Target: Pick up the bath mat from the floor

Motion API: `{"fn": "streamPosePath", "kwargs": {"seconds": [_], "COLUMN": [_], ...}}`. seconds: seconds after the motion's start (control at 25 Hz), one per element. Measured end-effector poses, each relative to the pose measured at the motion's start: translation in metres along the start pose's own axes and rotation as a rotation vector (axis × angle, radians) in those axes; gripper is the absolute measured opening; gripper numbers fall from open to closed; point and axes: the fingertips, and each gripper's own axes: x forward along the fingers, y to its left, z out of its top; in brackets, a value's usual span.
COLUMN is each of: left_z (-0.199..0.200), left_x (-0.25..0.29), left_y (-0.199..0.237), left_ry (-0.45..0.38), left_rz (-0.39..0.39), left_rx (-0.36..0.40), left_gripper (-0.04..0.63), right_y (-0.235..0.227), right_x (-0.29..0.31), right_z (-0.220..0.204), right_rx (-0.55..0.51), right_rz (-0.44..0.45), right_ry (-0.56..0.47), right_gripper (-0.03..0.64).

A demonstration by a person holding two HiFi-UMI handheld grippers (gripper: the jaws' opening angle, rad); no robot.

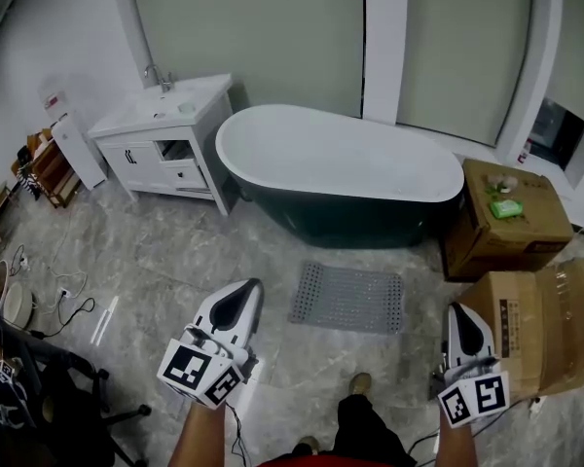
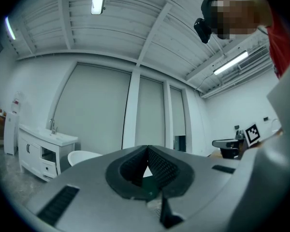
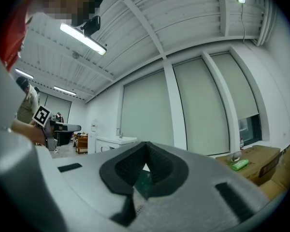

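A grey perforated bath mat point(image 1: 348, 298) lies flat on the marble floor in front of the bathtub point(image 1: 339, 168) in the head view. My left gripper point(image 1: 250, 290) hangs to the left of the mat, well above the floor, shut and empty. To the mat's right my right gripper point(image 1: 462, 311) is also shut with nothing in it. Both point level toward the tub and the far wall. In the left gripper view the left gripper point(image 2: 147, 150) has its jaws closed tip to tip. The right gripper point(image 3: 146, 145) looks the same in its own view. Neither gripper view shows the mat.
A white vanity with a sink point(image 1: 165, 134) stands left of the tub. Cardboard boxes point(image 1: 506, 219) sit at the right, one point(image 1: 555, 324) close to my right gripper. Cables point(image 1: 63, 300) lie on the floor at the left. The person's shoe point(image 1: 358, 384) is below the mat.
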Motion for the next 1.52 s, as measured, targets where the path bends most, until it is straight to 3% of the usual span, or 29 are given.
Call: {"fn": "streamPosePath", "kwargs": {"seconds": [0.64, 1.08, 1.52], "left_z": [-0.026, -0.072, -0.164], "left_x": [0.172, 0.224, 0.257], "left_y": [0.024, 0.061, 0.107], "left_ry": [0.043, 0.129, 0.234], "left_rz": [0.12, 0.139, 0.089], "left_rx": [0.056, 0.039, -0.021], "left_gripper": [0.011, 0.011, 0.011], "right_y": [-0.137, -0.16, -0.174], "right_x": [0.132, 0.186, 0.221], "right_z": [-0.044, -0.087, -0.16], "right_rx": [0.006, 0.038, 0.029], "right_rz": [0.061, 0.059, -0.037], "right_ry": [0.06, 0.137, 0.253], "right_gripper": [0.003, 0.003, 0.005]}}
